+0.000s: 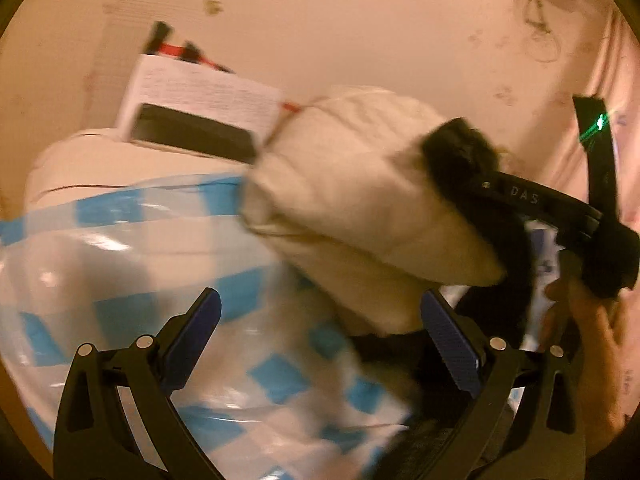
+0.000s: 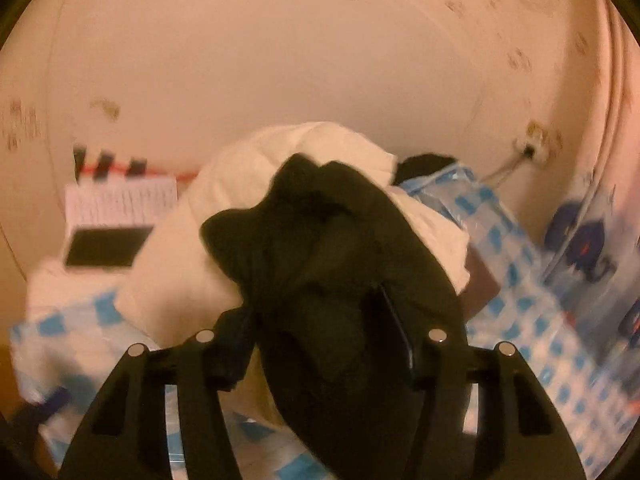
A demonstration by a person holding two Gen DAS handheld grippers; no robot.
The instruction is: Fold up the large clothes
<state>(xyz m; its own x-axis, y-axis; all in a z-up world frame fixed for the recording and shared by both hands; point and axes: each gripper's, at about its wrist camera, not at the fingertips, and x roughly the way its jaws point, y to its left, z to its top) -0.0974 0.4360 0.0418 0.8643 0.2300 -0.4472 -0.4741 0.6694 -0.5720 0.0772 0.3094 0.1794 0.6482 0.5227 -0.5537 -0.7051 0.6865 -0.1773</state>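
- Left wrist view: my left claw (image 1: 320, 344) stands spread wide, nothing between its blue pads, above a clear bag with blue checks (image 1: 132, 264). A cream garment (image 1: 360, 200) hangs ahead, its black part carried by my right claw (image 1: 464, 148).
- Right wrist view: my right claw (image 2: 320, 332) is clenched on black cloth (image 2: 320, 240), with the cream garment (image 2: 224, 208) behind it.
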